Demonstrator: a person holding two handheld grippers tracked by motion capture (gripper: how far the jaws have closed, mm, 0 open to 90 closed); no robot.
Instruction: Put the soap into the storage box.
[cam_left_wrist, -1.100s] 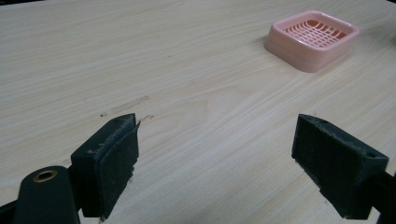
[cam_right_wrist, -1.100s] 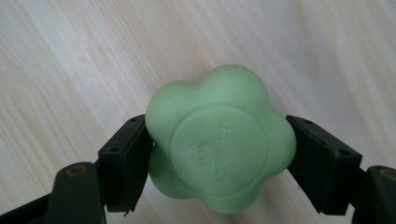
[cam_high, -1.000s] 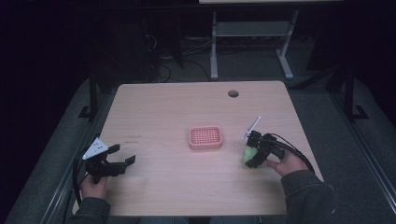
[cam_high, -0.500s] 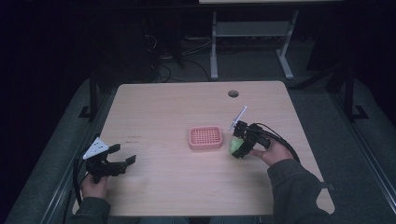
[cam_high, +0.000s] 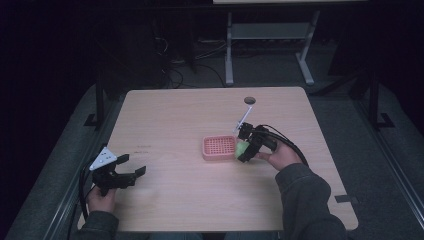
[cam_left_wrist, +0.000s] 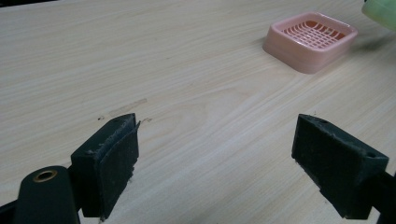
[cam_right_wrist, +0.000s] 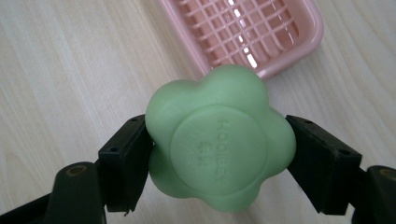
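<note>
the right claw (cam_high: 243, 150) sits just right of centre in the high view, held by a hand (cam_high: 280, 156) whose grey sleeve (cam_high: 310, 200) comes up from the lower right. its two black jaws are clamped on a pale green soap (cam_right_wrist: 219, 144), one jaw pressed against each side. in the right gripper view the soap takes up the middle of the frame: it is flower-shaped with rounded lobes, and a round raised disc on its face carries small moulded lettering too faint to read. in the high view the soap (cam_high: 242, 148) shows as a small green spot at the right edge of a pink soap dish (cam_high: 219, 147), touching it or just beside it; which one cannot be told from here. in the right gripper view the dish (cam_right_wrist: 261, 32) lies in the upper part of the frame, beyond the soap, with a grid of slots in its floor and a rounded rim.

the left claw (cam_high: 131, 172) is in the lower left of the high view, well apart from the dish, held low over the wooden table (cam_high: 170, 120) with a grey three-cornered plate (cam_high: 102, 159) on top. its jaws stand wide apart with only bare table between them. in the left gripper view the dish (cam_left_wrist: 310, 41) appears in the upper right, and a sliver of the green soap (cam_left_wrist: 383, 9) shows at the top right corner.
</note>
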